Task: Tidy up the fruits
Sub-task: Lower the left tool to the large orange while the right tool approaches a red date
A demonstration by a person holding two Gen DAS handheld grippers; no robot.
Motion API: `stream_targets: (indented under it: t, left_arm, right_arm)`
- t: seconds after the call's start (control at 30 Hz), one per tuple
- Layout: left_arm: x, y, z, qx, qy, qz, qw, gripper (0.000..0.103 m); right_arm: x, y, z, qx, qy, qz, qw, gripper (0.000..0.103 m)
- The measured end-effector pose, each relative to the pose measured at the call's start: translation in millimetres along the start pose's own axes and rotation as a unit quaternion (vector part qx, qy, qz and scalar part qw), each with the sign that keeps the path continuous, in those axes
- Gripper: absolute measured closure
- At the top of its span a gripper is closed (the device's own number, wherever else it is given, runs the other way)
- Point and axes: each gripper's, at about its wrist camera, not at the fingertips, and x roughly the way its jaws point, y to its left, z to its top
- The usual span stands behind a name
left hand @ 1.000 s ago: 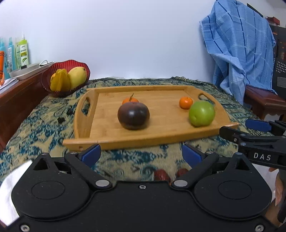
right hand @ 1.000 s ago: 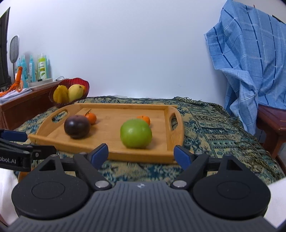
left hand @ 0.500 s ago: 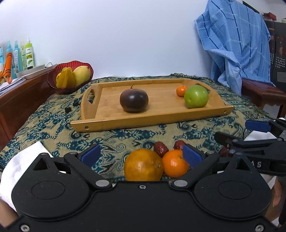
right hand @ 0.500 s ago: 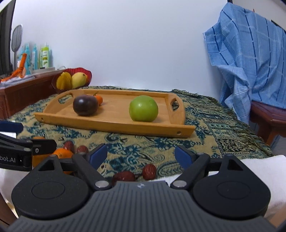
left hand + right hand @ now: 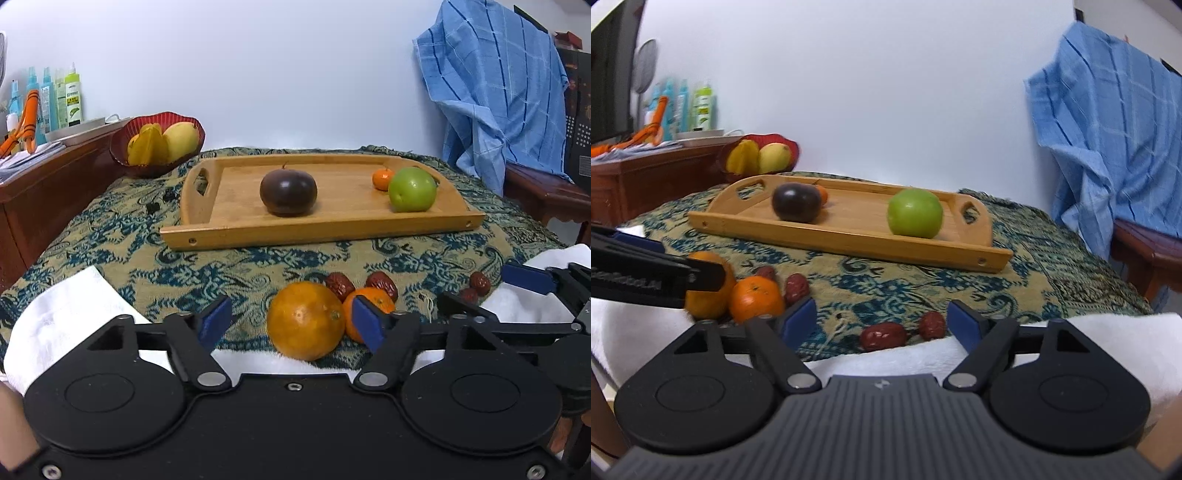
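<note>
A wooden tray [image 5: 332, 229] on the patterned cloth holds a dark purple fruit [image 5: 288, 192], a green apple [image 5: 412, 189] and a small tangerine [image 5: 382, 179]. Near the table's front edge lie a large orange [image 5: 306, 319], a smaller orange [image 5: 373, 301] and several red dates [image 5: 339, 282]. My left gripper [image 5: 291, 326] is open, with the large orange just ahead between its fingers. My right gripper [image 5: 881, 321] is open and empty, with two dates [image 5: 882, 335] just ahead of it. The tray [image 5: 849, 236], apple [image 5: 915, 213] and purple fruit [image 5: 796, 202] show in the right wrist view too.
A red bowl [image 5: 159, 144] with a starfruit and mango stands at the back left beside a wooden cabinet [image 5: 40, 184] with bottles. A white towel [image 5: 62, 314] lies along the front edge. A chair draped in blue cloth [image 5: 495, 88] stands at the right.
Both grippers have pulled back from the tray toward the front edge and lower. The oranges and dates have come into view close ahead. Both grippers stay open.
</note>
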Motion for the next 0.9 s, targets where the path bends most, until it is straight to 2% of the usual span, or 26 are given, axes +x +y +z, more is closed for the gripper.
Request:
stream_targets:
  t: [0.07, 0.17, 0.23, 0.67, 0.9]
  left_arm:
    - [0.0, -0.8, -1.6, 0.004, 0.003, -0.001, 1.0000, 0.047]
    - [0.1, -2.8, -3.9, 0.011, 0.007, -0.002, 0.9999, 0.052]
    - [-0.1, -3.8, -5.0, 0.013, 0.006, -0.003, 0.9999, 0.053]
    - [8.9, -9.1, -9.3, 0.023, 0.016, -0.007, 0.9996, 0.053]
    - [7.6, -15.2, -16.2, 0.049, 0.008, 0.002, 0.9988, 0.053]
  right_arm:
    - [-0.8, 4.8, -0.7, -0.012, -0.002, 0.005, 1.000, 0.028]
    - [1.4, 9.8, -2.1, -0.024, 0.007, 0.013, 1.000, 0.035]
    - [3.2, 11.4, -3.1, -0.023, 0.014, 0.013, 1.000, 0.041]
    - [8.8, 6.6, -5.0, 0.002, 0.029, 0.004, 1.000, 0.049]
    - [11.3, 5.8, -5.0, 0.010, 0.030, -0.001, 0.999, 0.059]
